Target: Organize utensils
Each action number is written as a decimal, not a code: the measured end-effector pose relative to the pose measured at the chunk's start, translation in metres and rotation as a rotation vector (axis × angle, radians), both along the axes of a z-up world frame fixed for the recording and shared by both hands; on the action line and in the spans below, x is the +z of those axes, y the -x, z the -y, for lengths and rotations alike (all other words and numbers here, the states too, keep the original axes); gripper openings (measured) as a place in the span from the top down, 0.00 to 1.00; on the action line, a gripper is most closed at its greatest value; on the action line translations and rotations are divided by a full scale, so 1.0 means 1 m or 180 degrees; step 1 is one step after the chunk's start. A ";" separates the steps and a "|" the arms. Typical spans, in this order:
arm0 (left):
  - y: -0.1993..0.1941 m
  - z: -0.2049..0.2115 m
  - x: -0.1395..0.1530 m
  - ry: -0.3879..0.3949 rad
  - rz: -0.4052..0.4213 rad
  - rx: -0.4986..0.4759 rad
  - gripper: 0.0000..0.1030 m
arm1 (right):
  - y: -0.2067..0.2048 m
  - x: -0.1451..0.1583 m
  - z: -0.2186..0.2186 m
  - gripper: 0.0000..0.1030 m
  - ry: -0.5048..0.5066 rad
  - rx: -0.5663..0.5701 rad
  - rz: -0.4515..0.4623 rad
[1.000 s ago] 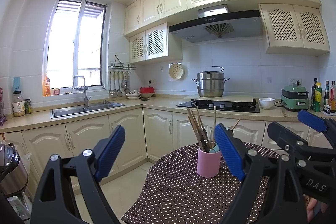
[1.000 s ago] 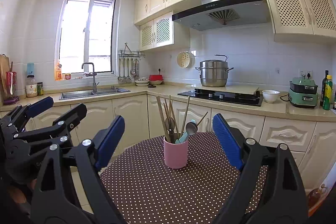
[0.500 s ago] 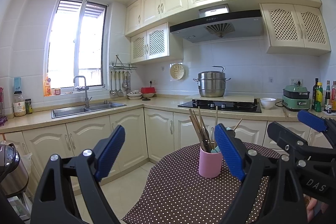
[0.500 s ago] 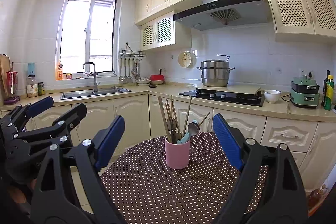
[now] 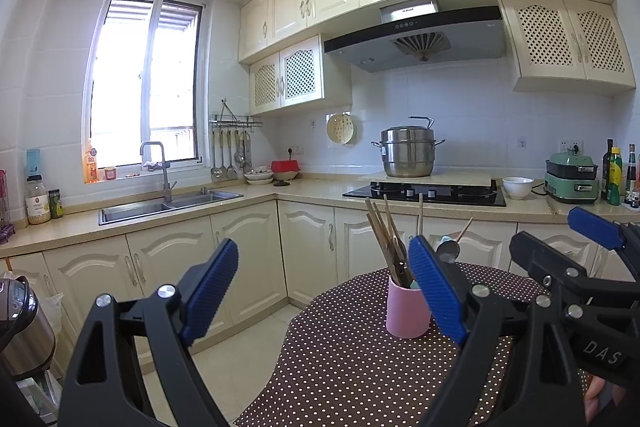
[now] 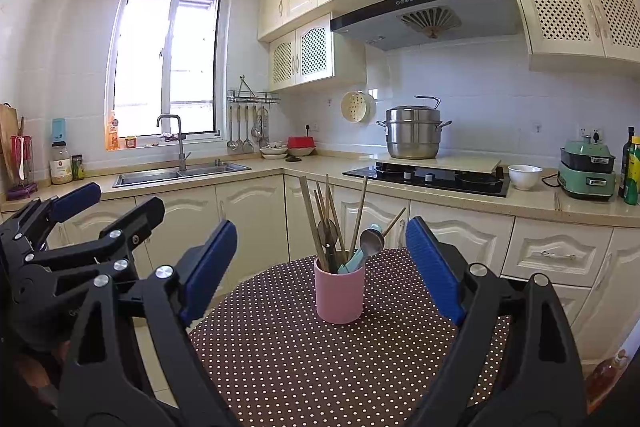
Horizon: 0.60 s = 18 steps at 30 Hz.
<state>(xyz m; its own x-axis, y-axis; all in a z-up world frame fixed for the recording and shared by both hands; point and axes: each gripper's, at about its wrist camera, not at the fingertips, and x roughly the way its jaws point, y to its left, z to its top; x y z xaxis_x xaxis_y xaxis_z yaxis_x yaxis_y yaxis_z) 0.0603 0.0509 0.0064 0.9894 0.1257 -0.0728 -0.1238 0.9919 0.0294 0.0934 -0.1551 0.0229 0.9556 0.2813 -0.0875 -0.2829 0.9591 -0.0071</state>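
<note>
Two grippers, both with jaws spread wide and nothing between the pads. Left gripper point(image 5: 324, 291): the pink cup point(image 5: 407, 311) stands on the dotted table point(image 5: 360, 367) ahead of its jaws, at their right side, its right edge hidden behind the right blue pad. Right gripper point(image 6: 320, 271): the same cup lies ahead, centred between the jaws, touching neither pad. Contents of the cup: wooden chopsticks point(image 6: 310, 219) upright or leaning, a metal spoon point(image 6: 371, 242) with bowl upward, and a pale blue handle point(image 6: 352, 261); the lower ends are hidden inside the cup, and a dark utensil among them is hard to identify.
</note>
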 end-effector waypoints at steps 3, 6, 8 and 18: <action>-0.009 0.002 -0.001 -0.0010 -0.0026 0.0009 0.17 | -0.009 -0.002 0.003 0.17 -0.0008 0.0003 -0.0026; -0.019 0.003 -0.002 -0.0021 -0.0048 0.0012 0.17 | -0.018 -0.003 0.005 0.17 -0.0012 0.0004 -0.0049; -0.024 0.004 -0.002 -0.0027 -0.0057 0.0015 0.17 | -0.023 -0.004 0.006 0.17 -0.0018 0.0003 -0.0061; -0.041 0.002 -0.007 -0.0031 -0.0113 0.0025 0.17 | -0.041 -0.009 0.010 0.17 -0.0026 0.0012 -0.0116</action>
